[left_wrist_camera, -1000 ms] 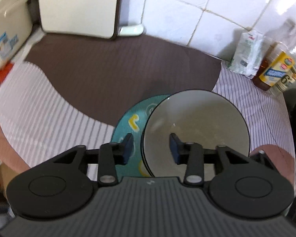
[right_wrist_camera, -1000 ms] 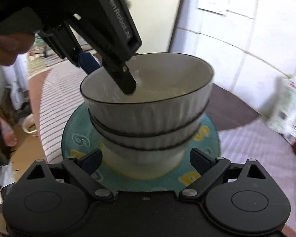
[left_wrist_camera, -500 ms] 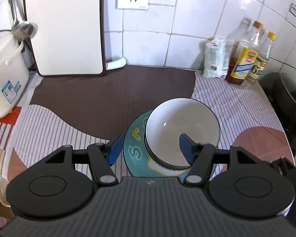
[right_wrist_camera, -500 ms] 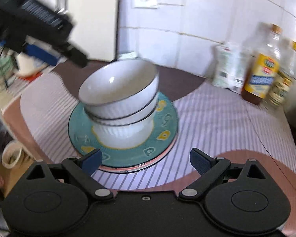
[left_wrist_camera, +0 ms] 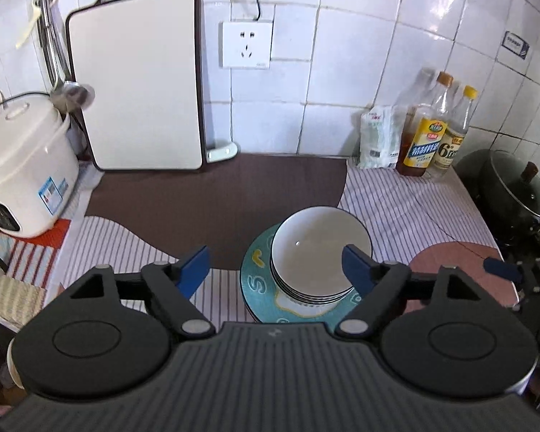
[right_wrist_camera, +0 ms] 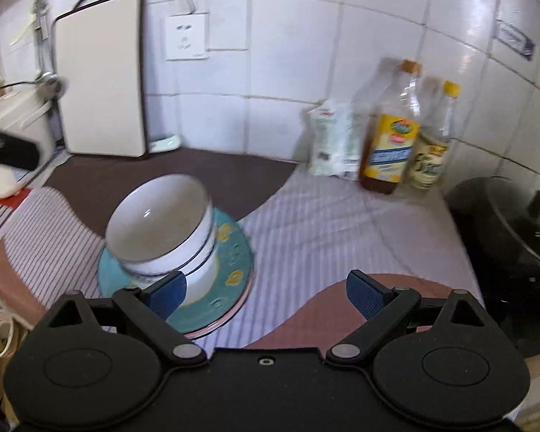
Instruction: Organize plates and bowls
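Note:
A stack of white ribbed bowls [left_wrist_camera: 320, 252] [right_wrist_camera: 162, 223] with dark rims stands on teal plates [left_wrist_camera: 259, 280] [right_wrist_camera: 230, 266] with yellow letters, on the striped counter mat. My left gripper [left_wrist_camera: 275, 268] hovers high above the stack. Its jaws are opening and nothing is between them. My right gripper [right_wrist_camera: 266, 289] is open and empty, raised to the right of the stack, its left fingertip [right_wrist_camera: 169, 288] overlapping the lowest bowl in the picture. A part of the right gripper [left_wrist_camera: 504, 270] shows at the right edge of the left wrist view.
A cutting board [left_wrist_camera: 136, 82] leans on the tiled wall beside a white rice cooker [left_wrist_camera: 21, 172]. A white packet [left_wrist_camera: 378, 140] and oil bottles [left_wrist_camera: 426, 133] stand at the back right. A dark lidded pot [left_wrist_camera: 514, 194] sits at the far right.
Both grippers have lifted up and back from the bowl stack. The left jaws, which straddled the top bowl's rim, have spread wide and let it go. The stack stays on the plates.

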The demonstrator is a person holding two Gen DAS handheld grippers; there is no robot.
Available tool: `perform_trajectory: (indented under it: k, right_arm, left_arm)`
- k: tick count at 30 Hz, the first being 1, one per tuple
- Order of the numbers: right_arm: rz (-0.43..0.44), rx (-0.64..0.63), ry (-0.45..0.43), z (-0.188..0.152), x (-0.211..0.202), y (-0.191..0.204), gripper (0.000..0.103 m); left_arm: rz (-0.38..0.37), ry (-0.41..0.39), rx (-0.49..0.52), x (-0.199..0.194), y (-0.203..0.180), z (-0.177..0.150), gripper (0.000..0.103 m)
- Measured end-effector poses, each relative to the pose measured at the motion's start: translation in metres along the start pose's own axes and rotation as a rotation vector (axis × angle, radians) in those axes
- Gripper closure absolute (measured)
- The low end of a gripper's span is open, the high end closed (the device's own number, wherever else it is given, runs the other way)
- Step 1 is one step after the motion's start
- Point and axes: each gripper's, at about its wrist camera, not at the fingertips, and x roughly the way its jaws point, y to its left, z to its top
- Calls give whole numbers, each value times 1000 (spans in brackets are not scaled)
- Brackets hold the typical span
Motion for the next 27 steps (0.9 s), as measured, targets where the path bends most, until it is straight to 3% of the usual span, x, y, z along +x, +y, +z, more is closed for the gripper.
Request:
perform_trajectory:
  k: [4,7,10,15,27]
  right_arm:
    - [-31,48,-8,11,-15,-7,5]
    - [13,156,45,17,-24,-20,5]
    - [30,227,45,18,-39,-30,5]
    - [-55,164,-2,16,-79,-23,5]
    - [-100,108,-71,7,-161,-13,5]
  left_arm:
    - [11,-15,3,-14,-2,-3,15]
    - [32,-25,23,-30,-5,-8,9]
    - [60,-46,47,-49,-8,-13,6]
    - [91,-67,84,-80,-12,-21,1]
    - [67,-60,70,-127,-12,-44,0]
